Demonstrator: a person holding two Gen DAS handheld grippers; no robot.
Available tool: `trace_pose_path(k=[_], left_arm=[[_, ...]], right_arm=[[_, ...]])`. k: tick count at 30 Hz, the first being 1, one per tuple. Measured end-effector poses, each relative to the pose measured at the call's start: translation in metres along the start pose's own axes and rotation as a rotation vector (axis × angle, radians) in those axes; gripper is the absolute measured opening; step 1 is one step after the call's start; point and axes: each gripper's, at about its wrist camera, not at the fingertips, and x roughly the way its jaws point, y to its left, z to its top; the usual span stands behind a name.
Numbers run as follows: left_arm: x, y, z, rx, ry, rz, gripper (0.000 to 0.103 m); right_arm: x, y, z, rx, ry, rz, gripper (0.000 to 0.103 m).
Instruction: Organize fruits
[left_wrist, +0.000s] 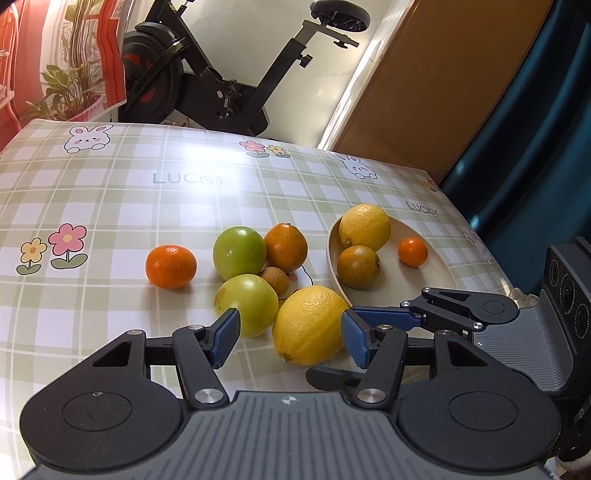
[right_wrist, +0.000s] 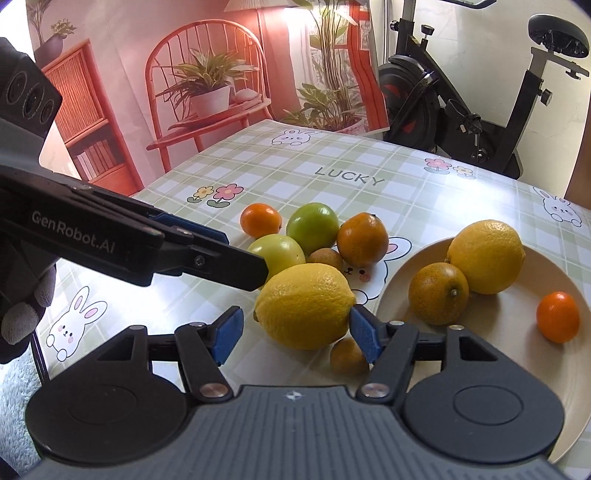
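A big lemon (left_wrist: 310, 325) (right_wrist: 304, 306) lies on the checked tablecloth beside a beige plate (left_wrist: 413, 288) (right_wrist: 517, 314). My left gripper (left_wrist: 291, 332) is open around the lemon's near side, with a gap at its left pad. My right gripper (right_wrist: 297, 332) is open too, its right pad at the lemon's edge and a small brown fruit (right_wrist: 348, 356) under it. Behind the lemon sit a yellow-green apple (left_wrist: 246, 308), a green apple (left_wrist: 239, 253), an orange (left_wrist: 286, 247) and a mandarin (left_wrist: 171, 266). The plate holds a second lemon (right_wrist: 485, 254), a greenish orange (right_wrist: 437, 293) and a small orange (right_wrist: 557, 317).
The two grippers cross close together over the lemon; the left gripper's fingers (right_wrist: 221, 254) reach in from the left in the right wrist view. A gloved hand (right_wrist: 22, 314) holds it. An exercise bike (left_wrist: 229, 85) stands past the table's far edge, beside a printed backdrop (right_wrist: 207, 92).
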Motion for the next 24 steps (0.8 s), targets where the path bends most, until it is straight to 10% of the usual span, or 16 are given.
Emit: trace_pose_path(k=[24], left_arm=[[0.021, 0.005, -0.006, -0.081, 0.035, -0.027, 0.06]], right_arm=[[0.022, -0.003, 0.011, -0.128, 0.045, 0.01, 0.066]])
